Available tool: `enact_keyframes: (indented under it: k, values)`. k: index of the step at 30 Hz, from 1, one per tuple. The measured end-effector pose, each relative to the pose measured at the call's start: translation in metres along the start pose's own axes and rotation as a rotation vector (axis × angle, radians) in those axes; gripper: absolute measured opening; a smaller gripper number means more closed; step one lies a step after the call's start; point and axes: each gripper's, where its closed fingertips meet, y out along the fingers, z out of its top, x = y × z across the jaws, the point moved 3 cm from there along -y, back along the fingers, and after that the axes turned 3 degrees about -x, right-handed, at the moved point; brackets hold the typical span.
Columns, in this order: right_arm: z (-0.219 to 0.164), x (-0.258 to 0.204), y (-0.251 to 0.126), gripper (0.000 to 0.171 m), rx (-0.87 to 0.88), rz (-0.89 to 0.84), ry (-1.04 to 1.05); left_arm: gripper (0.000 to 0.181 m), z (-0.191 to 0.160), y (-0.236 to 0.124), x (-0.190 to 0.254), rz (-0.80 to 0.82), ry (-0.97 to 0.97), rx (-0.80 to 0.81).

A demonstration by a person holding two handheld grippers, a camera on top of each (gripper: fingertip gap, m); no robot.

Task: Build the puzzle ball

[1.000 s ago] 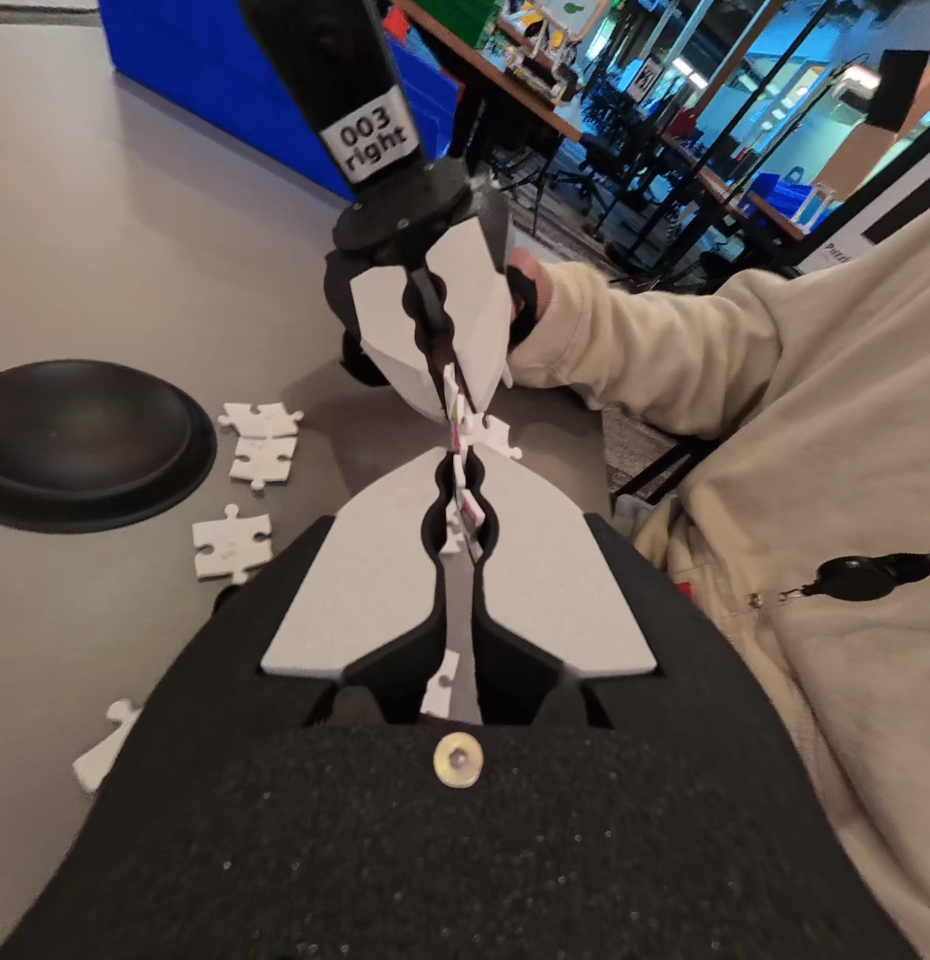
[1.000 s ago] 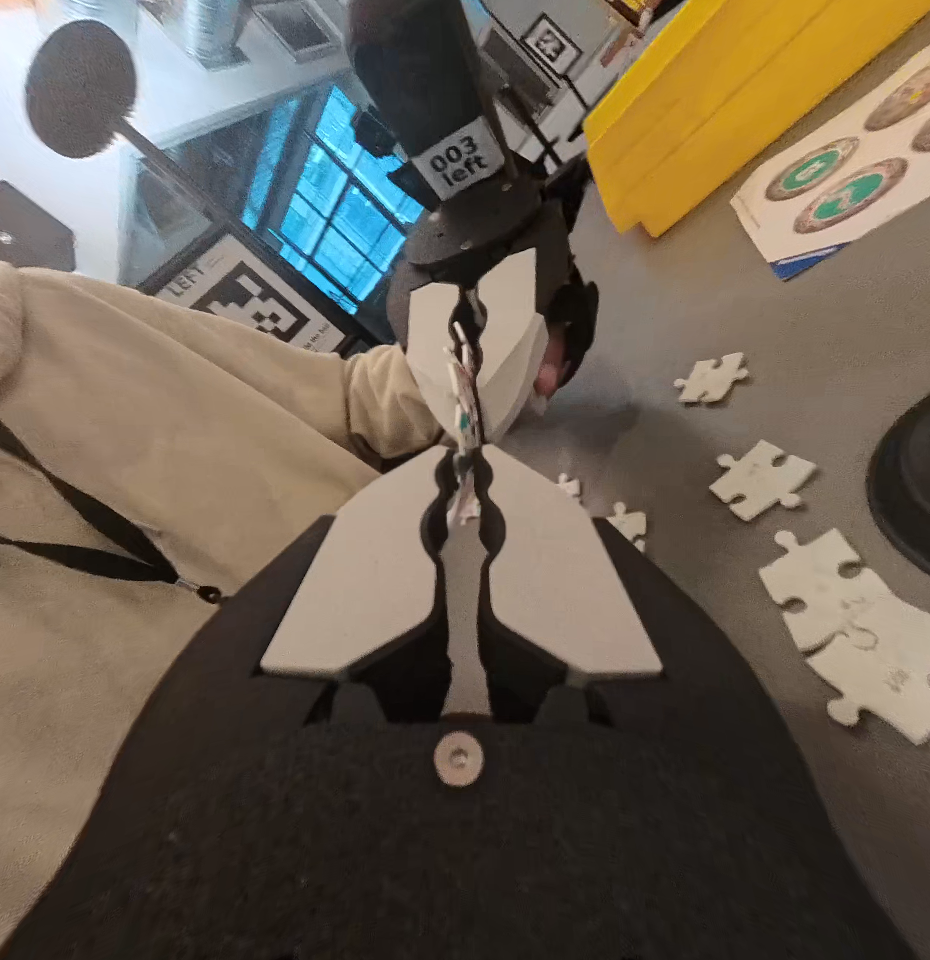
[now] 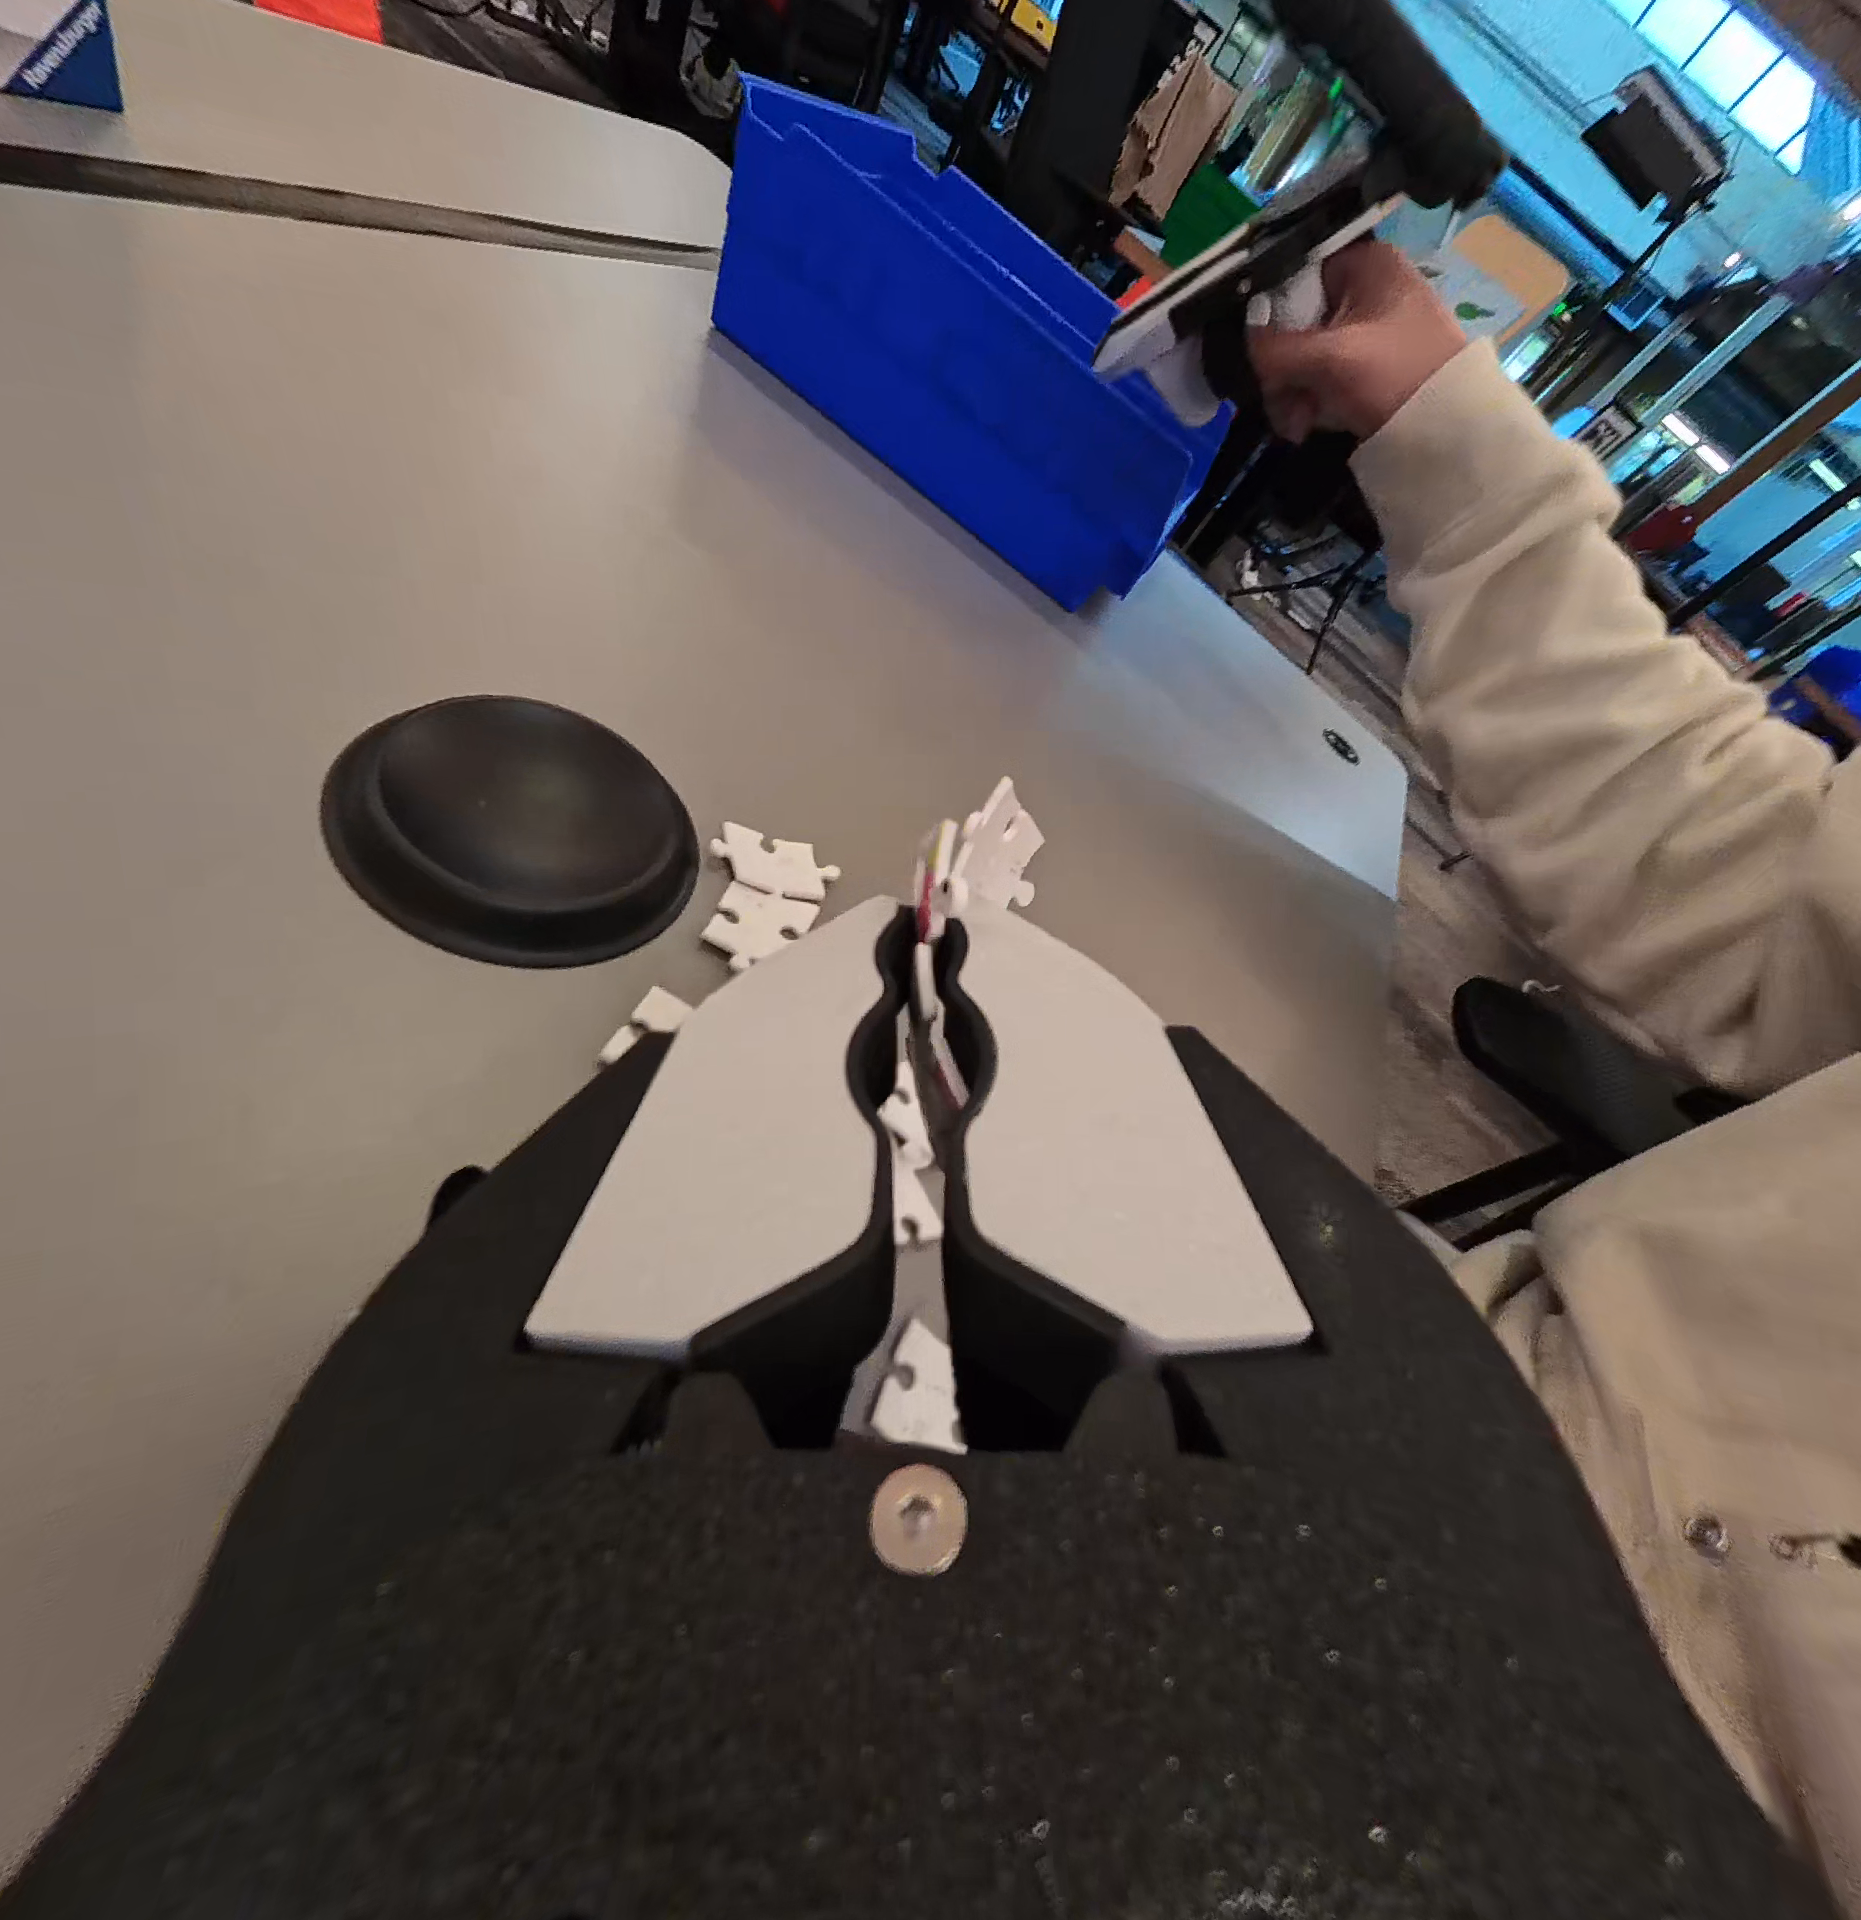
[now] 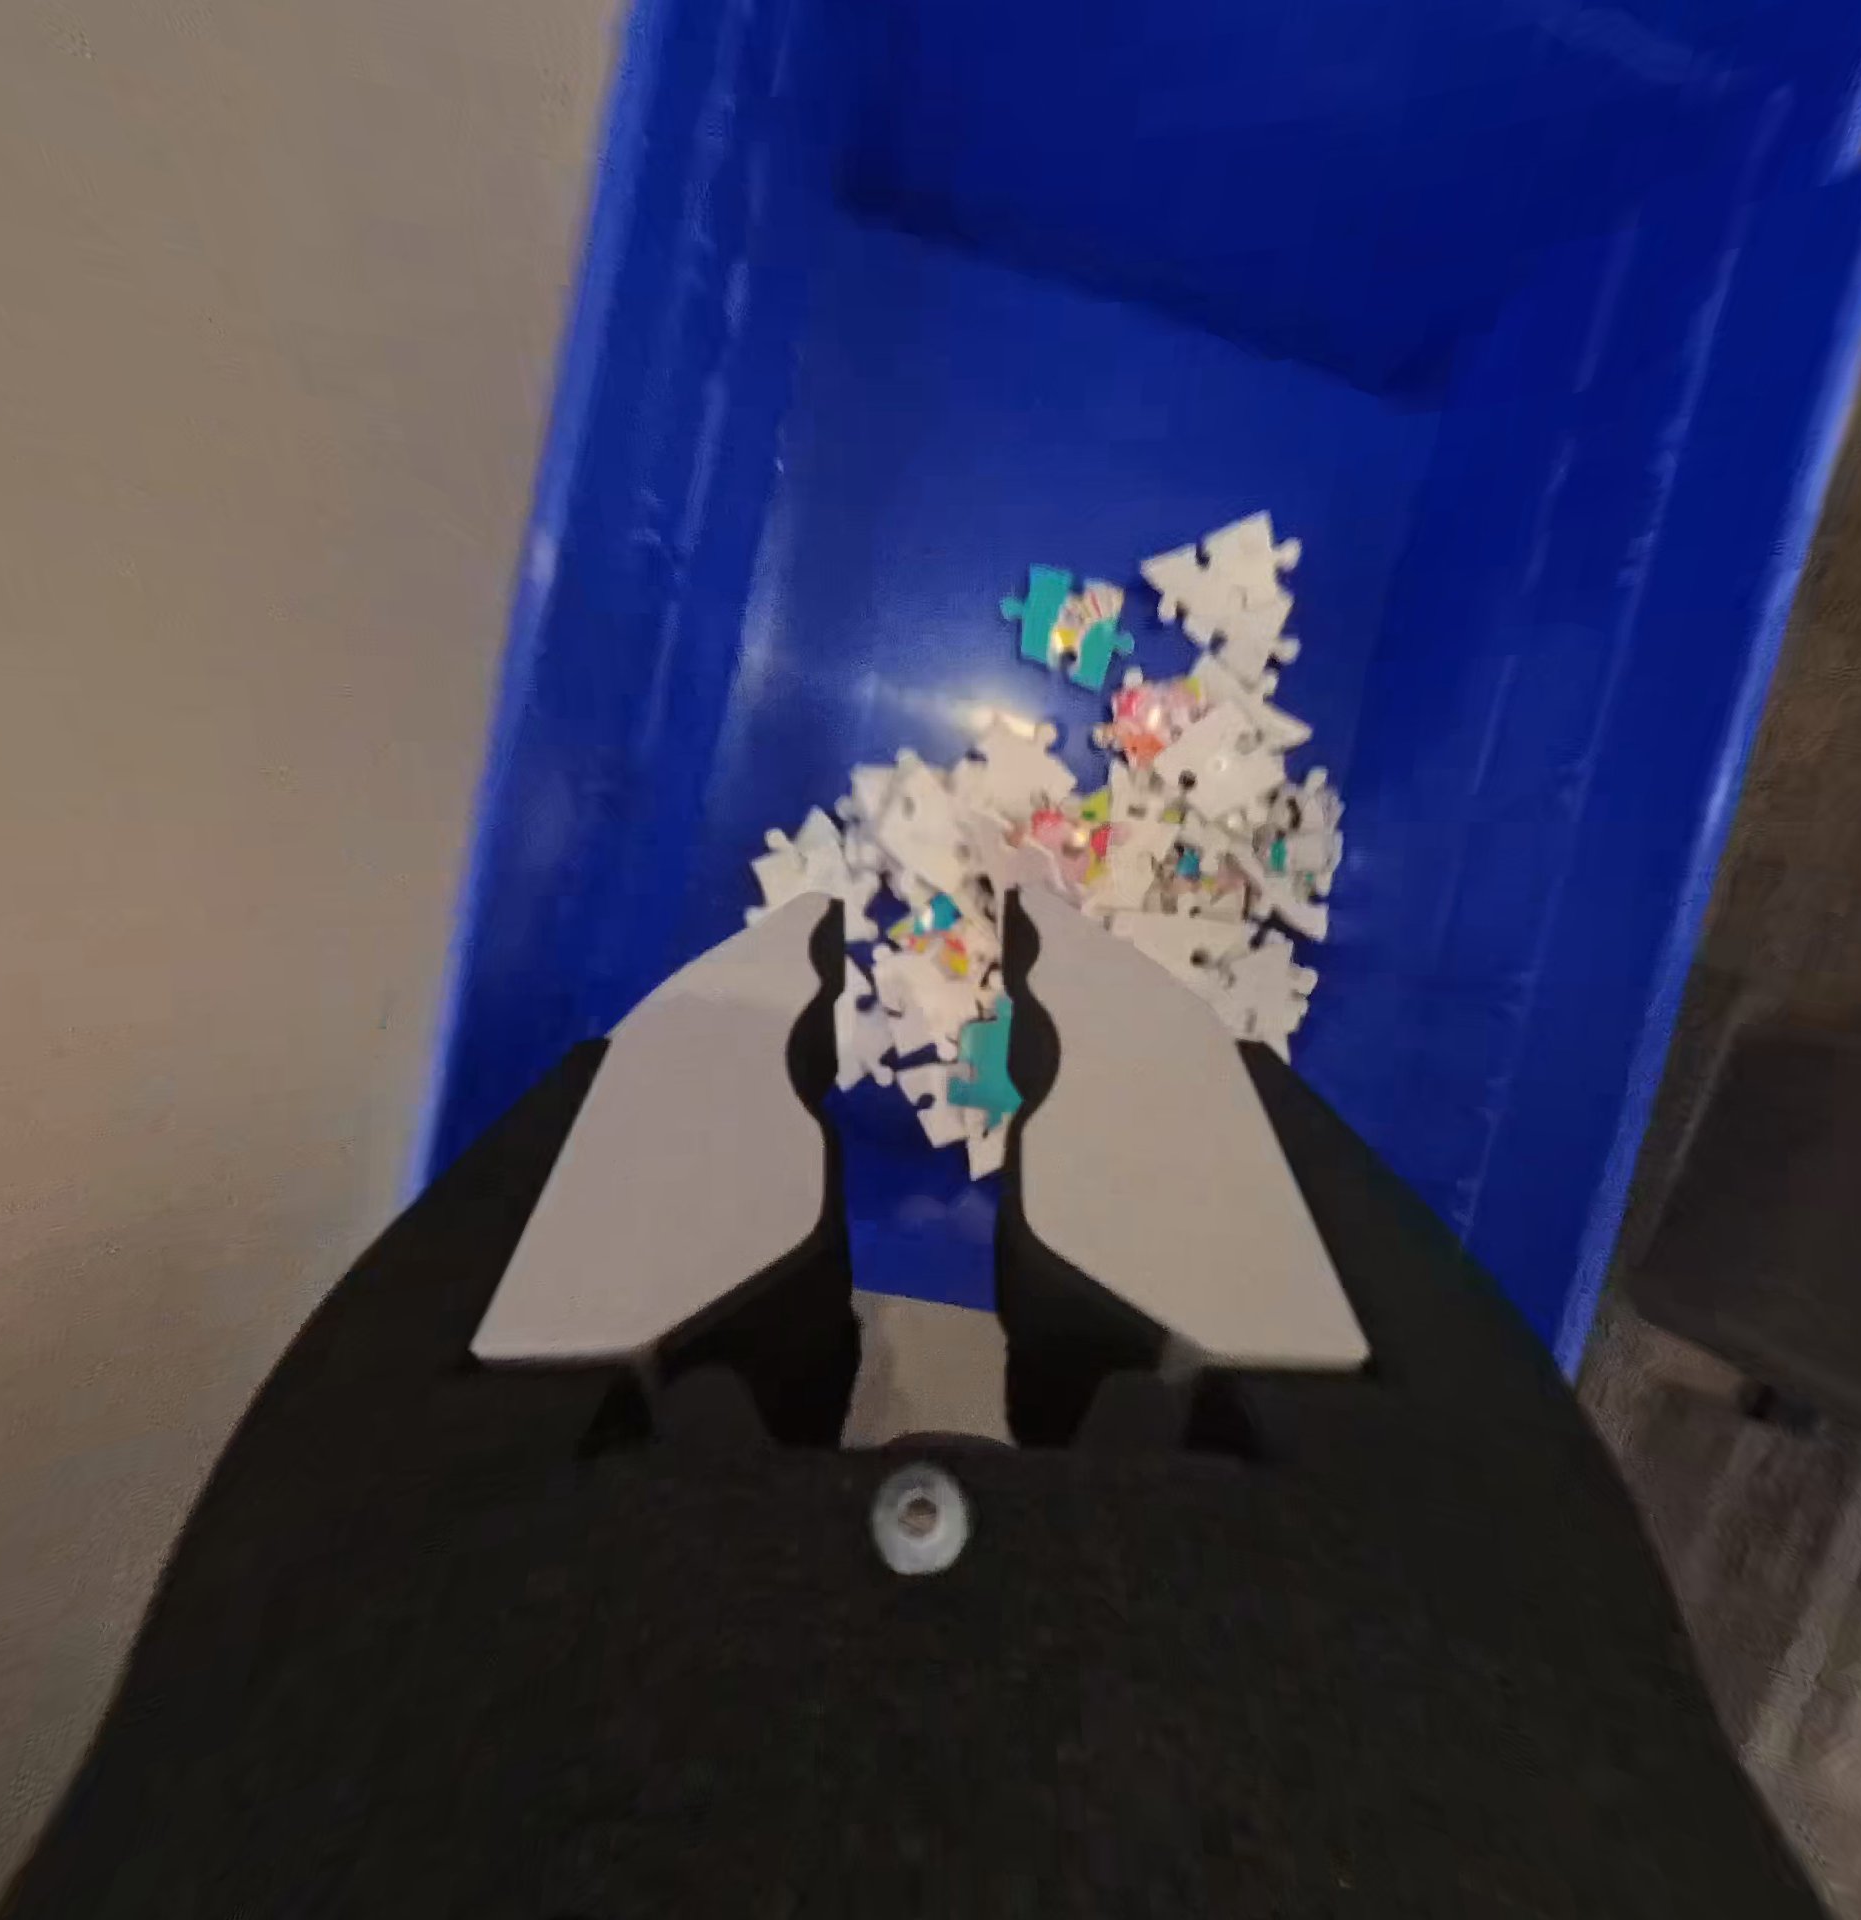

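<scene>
My left gripper is shut on a small cluster of joined puzzle pieces, white-backed with coloured edges, which stick up past the fingertips above the grey table. My right gripper is open and empty, hanging over a blue bin that holds a pile of loose puzzle pieces, some white side up and some coloured. In the left wrist view, the right gripper is held in a hand high above the blue bin.
A black round dish lies on the table left of my left gripper. Several loose white pieces lie beside it, and one shows under my fingers. A cream sleeve is at the right. The table edge runs at the right. One gripper's finger ends stand about 45 centimetres off the other's.
The right gripper let go of the pieces held tip to tip with the left, moved away over the blue bin and opened. The left gripper still holds the joined pieces.
</scene>
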Motion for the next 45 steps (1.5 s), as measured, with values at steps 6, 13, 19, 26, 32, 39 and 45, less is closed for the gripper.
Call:
enact_keyframes:
  k: [6,13,19,26,32,39,45]
  values:
    - [0.037,-0.249,-0.074,0.033,0.417,0.553,-0.33,0.002,-0.001,0.007,0.012,-0.055,-0.035,0.022]
    - [0.002,-0.404,-0.046,0.002,0.304,0.94,-0.409,0.002,-0.001,0.007,0.025,-0.098,-0.027,0.021]
    - [0.007,-0.403,-0.052,0.002,0.288,1.181,-0.199,0.014,-0.006,0.003,0.034,-0.191,-0.018,-0.01]
    - [0.003,-0.408,-0.055,0.002,0.275,1.388,-0.057,0.003,-0.012,0.011,0.037,-0.183,0.04,-0.058]
    - [0.008,-0.367,-0.038,0.002,0.314,1.211,-0.055,0.003,-0.012,0.009,0.027,-0.124,0.014,-0.046]
    - [0.026,-0.098,-0.048,0.001,0.34,0.047,-0.082,0.003,-0.011,0.005,0.022,-0.132,-0.03,-0.021]
    - [-0.009,0.012,0.019,0.035,0.04,-0.126,-0.044,0.003,-0.01,0.006,0.024,-0.165,-0.06,-0.021]
